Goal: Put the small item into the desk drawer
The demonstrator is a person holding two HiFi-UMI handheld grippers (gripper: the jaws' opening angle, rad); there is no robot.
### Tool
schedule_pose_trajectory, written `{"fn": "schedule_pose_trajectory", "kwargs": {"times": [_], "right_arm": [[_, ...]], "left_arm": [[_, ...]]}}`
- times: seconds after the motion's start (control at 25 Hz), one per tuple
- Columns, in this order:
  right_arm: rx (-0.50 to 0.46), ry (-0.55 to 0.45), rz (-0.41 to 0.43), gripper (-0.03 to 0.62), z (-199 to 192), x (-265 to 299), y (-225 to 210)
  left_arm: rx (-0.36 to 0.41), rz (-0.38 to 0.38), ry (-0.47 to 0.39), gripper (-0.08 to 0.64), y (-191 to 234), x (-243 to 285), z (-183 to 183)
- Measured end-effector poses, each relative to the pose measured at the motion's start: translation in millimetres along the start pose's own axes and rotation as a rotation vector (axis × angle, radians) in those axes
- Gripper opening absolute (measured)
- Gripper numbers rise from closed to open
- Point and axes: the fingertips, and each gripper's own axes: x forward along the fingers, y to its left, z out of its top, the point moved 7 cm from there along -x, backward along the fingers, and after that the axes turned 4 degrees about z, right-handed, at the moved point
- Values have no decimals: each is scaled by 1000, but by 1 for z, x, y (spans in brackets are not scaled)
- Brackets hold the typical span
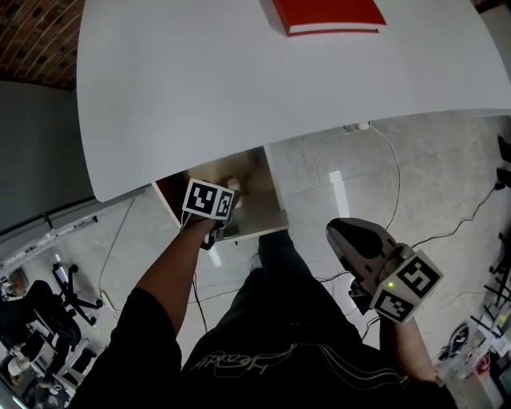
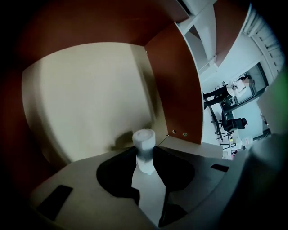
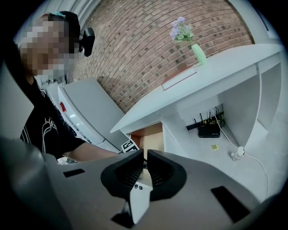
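We find the small white item (image 2: pixel 144 140), a short cylinder, clamped upright between the jaws of the left tool (image 2: pixel 145 157). It sits inside the open drawer (image 2: pixel 177 85), over the drawer's pale floor. We cannot tell whether its base touches that floor.

In our judgement the placing step is in hand. To do it well:
- Lower the item until its base bears on the drawer floor.
- Keep it upright and off the drawer's red-brown side wall.
- Part the jaws only enough to free it.
- Withdraw straight back so a jaw does not drag it over.

A cylinder of this shape would likely roll if tipped.

The right tool (image 1: pixel 355 240) hangs well outside the drawer, on its near side. Its jaws are all but together with nothing between them. It looks free to push the drawer closed afterwards.

Above the drawer lies the white worktop (image 1: pixel 239 88), with a red book (image 1: pixel 327 16) at the edge farthest from the drawer. A vase of flowers (image 3: pixel 198 51) also stands on the worktop. Below the drawer is a pale floor (image 1: pixel 311 172) with a white cable (image 1: pixel 395 180) trailing across it. A brick wall (image 3: pixel 148 45) rises beyond the drawer.
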Motion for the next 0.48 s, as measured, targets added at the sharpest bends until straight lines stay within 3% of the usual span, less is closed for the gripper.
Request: {"fn": "schedule_pose_trajectory", "kwargs": {"times": [0.28,0.48], "right_arm": [[13,3,-1,54,3,8,-16],[9,4,10,54,7,10,-15]], "left_arm": [[-51,11,14,132,9,22,5],[-4,8,13,166,8,23,6]]}}
